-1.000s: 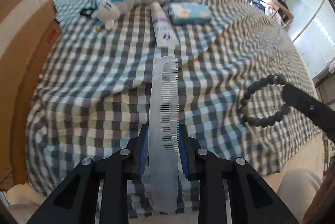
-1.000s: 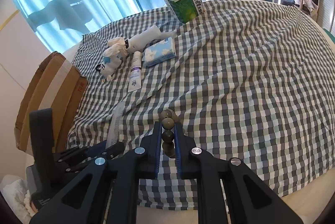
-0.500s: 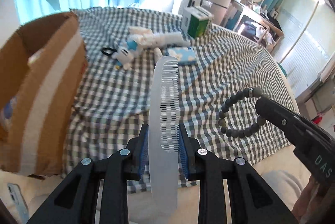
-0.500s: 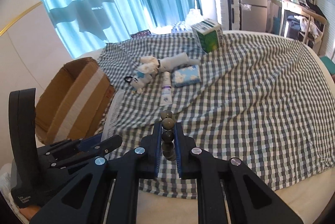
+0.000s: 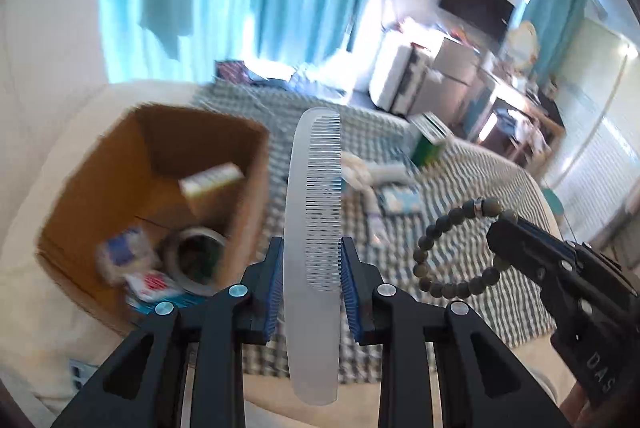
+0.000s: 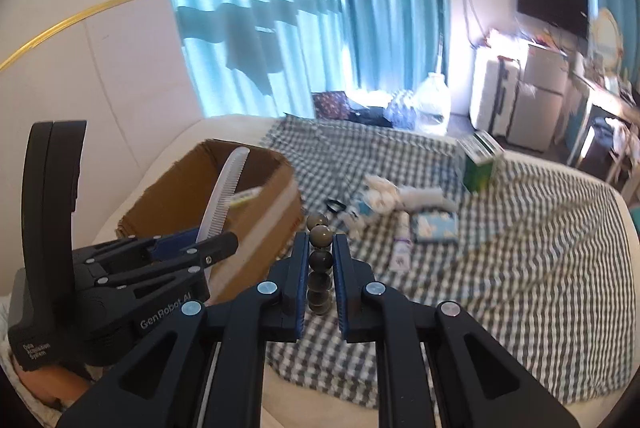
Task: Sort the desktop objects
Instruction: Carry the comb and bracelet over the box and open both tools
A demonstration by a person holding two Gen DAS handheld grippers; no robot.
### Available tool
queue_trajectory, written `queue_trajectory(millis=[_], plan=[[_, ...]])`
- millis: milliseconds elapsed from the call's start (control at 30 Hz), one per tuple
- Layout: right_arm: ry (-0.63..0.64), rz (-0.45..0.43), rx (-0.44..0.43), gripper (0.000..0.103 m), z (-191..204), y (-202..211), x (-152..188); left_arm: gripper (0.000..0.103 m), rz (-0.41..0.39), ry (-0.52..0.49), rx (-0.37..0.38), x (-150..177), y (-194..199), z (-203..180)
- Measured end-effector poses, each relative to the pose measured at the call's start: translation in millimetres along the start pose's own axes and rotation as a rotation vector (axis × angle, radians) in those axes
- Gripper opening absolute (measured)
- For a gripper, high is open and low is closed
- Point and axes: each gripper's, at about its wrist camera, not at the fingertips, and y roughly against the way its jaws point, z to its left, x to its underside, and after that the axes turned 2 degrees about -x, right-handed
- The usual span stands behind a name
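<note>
My left gripper [image 5: 311, 260] is shut on a long translucent white comb [image 5: 316, 212] that stands up between its blue pads, high above the bed. An open cardboard box [image 5: 120, 188] lies below and to its left, holding a tape roll [image 5: 196, 256] and small packs. My right gripper [image 6: 319, 260] is shut on a dark bead bracelet [image 6: 319, 260]; from the left wrist view the bracelet [image 5: 448, 248] hangs as a loop at the right gripper's tip. The left gripper with the comb [image 6: 224, 196] shows in the right wrist view, in front of the box [image 6: 248, 212].
On the checked bedspread [image 6: 520, 268] lie a plush toy [image 6: 384, 196], a tube [image 6: 402, 240], a blue tissue pack [image 6: 436, 226], a black clip [image 6: 336, 205] and a green carton [image 6: 480, 164]. Curtains, a water jug and appliances stand beyond the bed.
Both grippers rose and tilted up while keeping their grips. The cardboard box came into full view at the left, with its inside showing; the bedspread items dropped farther away.
</note>
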Motion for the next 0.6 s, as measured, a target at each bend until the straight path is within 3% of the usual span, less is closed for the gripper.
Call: queue_trajectory(millis=[333,600], plan=[[0.128,-0.014,-0.141,0.011,88.1,-31.7,-42.8,0.027,-0.042,0.097,-0.127,-27.2,18.4,96.7],[0.176,0.075,-0.199,0.011,129.3,-96.1,-45.2,0.027,0.055,0.157,-0.199,-14.4,-23.9,154.3]])
